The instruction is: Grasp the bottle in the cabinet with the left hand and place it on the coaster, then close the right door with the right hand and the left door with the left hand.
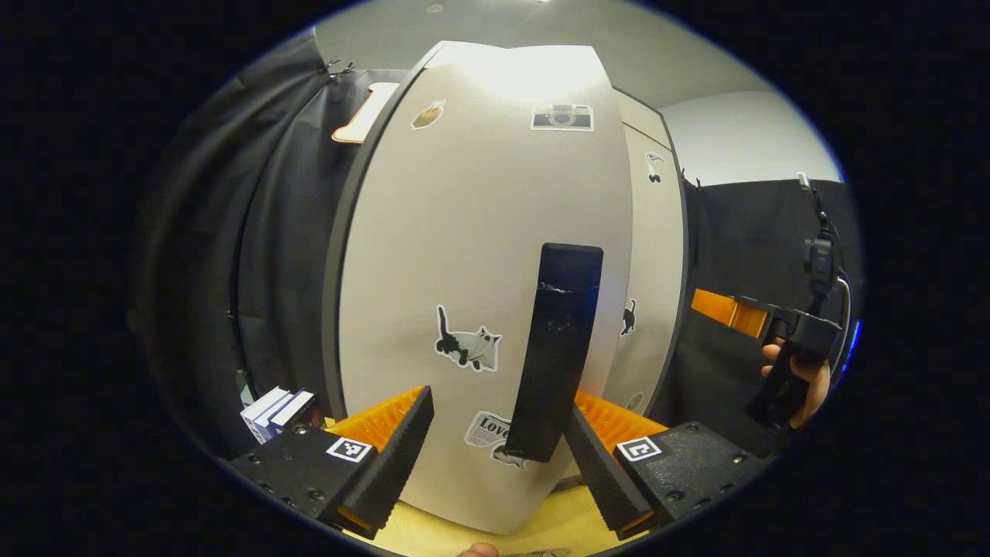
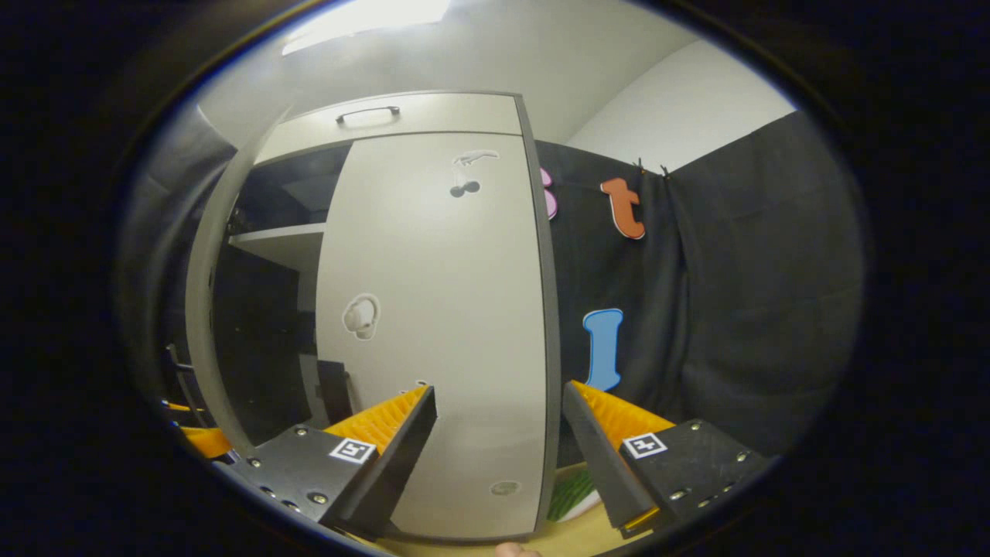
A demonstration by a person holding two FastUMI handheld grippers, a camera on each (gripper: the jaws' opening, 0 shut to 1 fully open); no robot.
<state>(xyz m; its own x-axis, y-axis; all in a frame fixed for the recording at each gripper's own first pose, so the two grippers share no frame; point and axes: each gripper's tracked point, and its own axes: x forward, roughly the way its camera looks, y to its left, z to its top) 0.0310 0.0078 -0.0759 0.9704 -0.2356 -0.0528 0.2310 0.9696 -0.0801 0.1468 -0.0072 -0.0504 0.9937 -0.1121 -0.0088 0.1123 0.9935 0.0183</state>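
A: Closing the left door [image 1: 479, 255] looks like the step in hand. Left gripper [image 1: 499, 433] faces its front, jaws spread, gripping nothing; the dark handle [image 1: 558, 348] stands at one o'clock of the gap.

B: Push flat on the panel, steady, past the handle. Right side?

A: Right gripper [image 2: 499, 429] also spread and empty, at the right door [image 2: 433, 325], which seems shut.

B: Cabinet [image 2: 271, 247] contents?

A: Dark gap at nine o'clock, one pale shelf [image 2: 282, 241], nothing I can make out on it. Can't locate the bottle.
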